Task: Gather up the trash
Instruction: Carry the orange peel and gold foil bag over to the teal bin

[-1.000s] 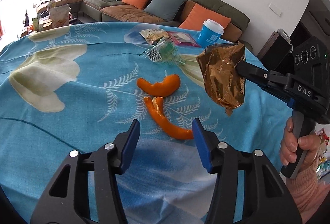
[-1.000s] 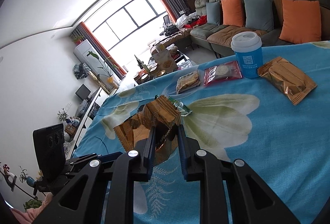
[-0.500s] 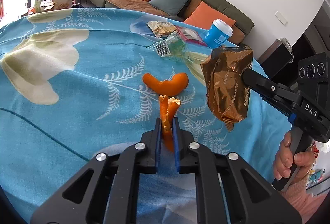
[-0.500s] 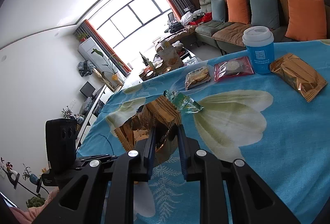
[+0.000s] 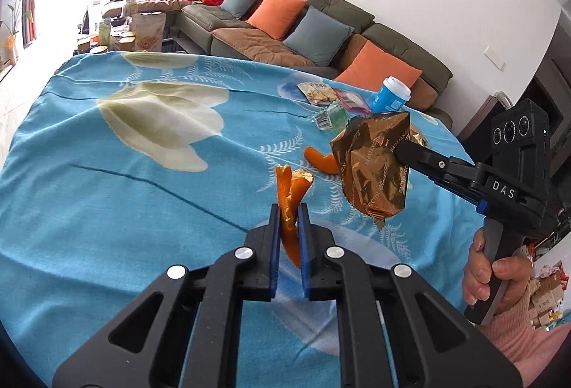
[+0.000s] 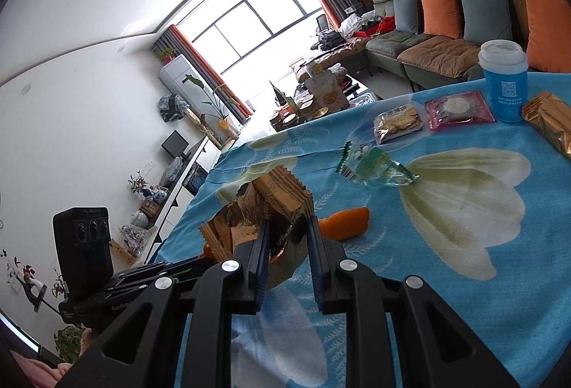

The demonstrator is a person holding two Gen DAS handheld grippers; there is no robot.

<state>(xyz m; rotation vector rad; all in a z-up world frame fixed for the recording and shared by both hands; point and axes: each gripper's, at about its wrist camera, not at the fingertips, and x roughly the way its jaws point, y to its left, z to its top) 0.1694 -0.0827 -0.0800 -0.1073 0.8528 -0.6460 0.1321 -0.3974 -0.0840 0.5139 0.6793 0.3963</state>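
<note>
Left gripper (image 5: 289, 209) jaws clamped on orange peel strip (image 5: 289, 198); right gripper (image 6: 287, 227) jaws pinching gold wrapper (image 6: 264, 209), both clear of tabletop (image 5: 125, 191).

Bright daylight from the blown-out window (image 6: 264, 27) — sharp, fisheye-bent edges, dark corners.

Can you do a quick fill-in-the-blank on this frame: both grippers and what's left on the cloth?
1. The left gripper is shut on a strip of ____ peel.
2. The right gripper clamps a crumpled ____ wrapper.
3. The other peel piece lies on the ____ tablecloth.
4. The blue cup has a ____ lid.

Missing words: orange; gold; blue; white
</note>
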